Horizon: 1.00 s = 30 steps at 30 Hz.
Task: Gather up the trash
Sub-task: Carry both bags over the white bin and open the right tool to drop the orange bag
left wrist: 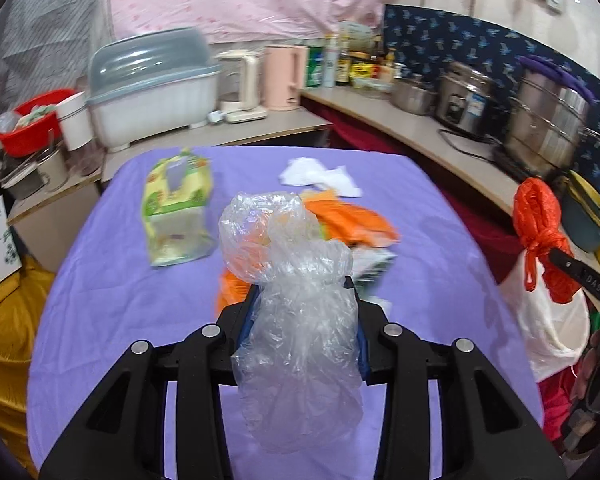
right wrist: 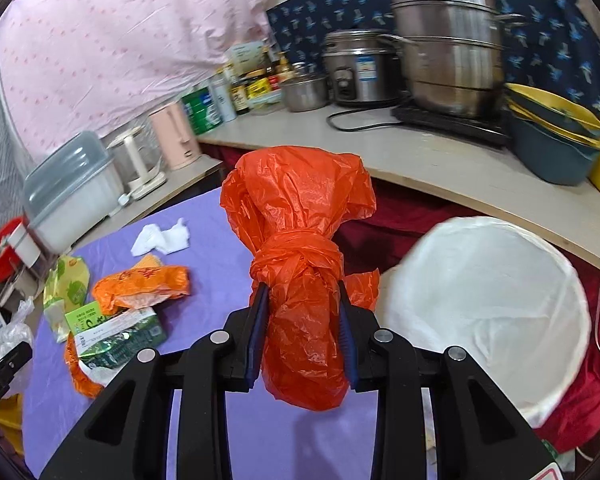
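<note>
My left gripper (left wrist: 302,292) is shut on a crumpled clear plastic bag (left wrist: 292,280), held above the purple-clothed table (left wrist: 100,300). My right gripper (right wrist: 300,292) is shut on a knotted orange plastic bag (right wrist: 300,240), held near the table's right edge, beside a white-lined trash bin (right wrist: 488,308); the orange bag (left wrist: 540,224) and bin (left wrist: 548,320) also show in the left wrist view. On the table lie a yellow-green snack bag (left wrist: 178,208), white tissues (left wrist: 320,176), an orange wrapper (right wrist: 140,284) and a green packet (right wrist: 120,332).
Counters surround the table: a covered dish rack (left wrist: 152,88), kettles (left wrist: 282,76), bottles, a rice cooker (right wrist: 360,68), a steel steamer pot (right wrist: 448,48) and stacked bowls (right wrist: 552,140). A red basin (left wrist: 32,120) sits at the left.
</note>
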Motion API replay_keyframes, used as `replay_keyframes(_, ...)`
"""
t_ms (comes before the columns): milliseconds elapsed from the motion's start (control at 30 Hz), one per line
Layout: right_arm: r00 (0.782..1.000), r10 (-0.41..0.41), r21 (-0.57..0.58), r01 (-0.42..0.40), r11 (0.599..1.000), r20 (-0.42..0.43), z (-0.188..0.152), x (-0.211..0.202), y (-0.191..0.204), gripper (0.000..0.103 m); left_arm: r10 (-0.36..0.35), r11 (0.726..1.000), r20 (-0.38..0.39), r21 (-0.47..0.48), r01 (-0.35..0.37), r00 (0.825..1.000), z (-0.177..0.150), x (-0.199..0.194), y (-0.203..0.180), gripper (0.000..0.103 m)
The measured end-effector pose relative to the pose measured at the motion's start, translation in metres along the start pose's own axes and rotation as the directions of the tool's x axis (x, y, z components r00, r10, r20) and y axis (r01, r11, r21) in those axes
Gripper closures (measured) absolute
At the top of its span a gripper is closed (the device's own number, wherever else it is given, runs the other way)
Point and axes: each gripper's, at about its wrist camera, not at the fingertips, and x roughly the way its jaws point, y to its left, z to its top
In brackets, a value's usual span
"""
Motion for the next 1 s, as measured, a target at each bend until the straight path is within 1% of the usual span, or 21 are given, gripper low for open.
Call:
replay_keyframes(167,0.999,-0.050,0.065,0.049,0.997,0.012,-0.008,-0.027,-0.051,0.073,-0.100,0.992,0.008,0.082,0.099,0.995,-0.004,-0.015,-0.069,0.066)
replay_keyframes(300,0.995,-0.096,0.109,0.093,0.990,0.021,-0.016,-0.047,-0.093,0.073,-0.172,0.975,-0.006,0.144,0.171,0.985,-0.008,-0.018,-0.120,0.066)
replay_keyframes(367,0.992,-0.125,0.122,0.121,0.985,0.025,-0.020,-0.053,-0.110,0.073,-0.218,0.959,-0.023,0.179,0.219,0.976,-0.011,-0.018,-0.148,0.066)
replay_keyframes(467,0.987,-0.158,0.152,0.153,0.976,0.022,-0.028,-0.060,-0.138,0.073,-0.288,0.926,-0.052,0.237,0.292,0.956,-0.015,-0.016,-0.193,0.066)
replay_keyframes(567,0.984,-0.180,0.184,0.175,0.967,0.012,-0.036,-0.062,-0.161,0.073,-0.338,0.896,-0.079,0.277,0.347,0.938,-0.019,-0.012,-0.228,0.066)
replay_keyframes(633,0.983,-0.184,0.206,0.179,0.962,0.005,-0.040,-0.063,-0.175,0.073,-0.361,0.878,-0.097,0.300,0.373,0.927,-0.022,-0.008,-0.251,0.066)
replay_keyframes(733,0.981,-0.196,0.221,0.191,0.957,0.004,-0.042,-0.065,-0.188,0.073,-0.381,0.856,-0.117,0.330,0.397,0.917,-0.027,-0.001,-0.282,0.065)
replay_keyframes(1000,0.979,-0.205,0.266,0.200,0.943,-0.009,-0.048,-0.062,-0.213,0.073,-0.402,0.824,-0.169,0.361,0.436,0.900,-0.036,0.021,-0.327,0.065)
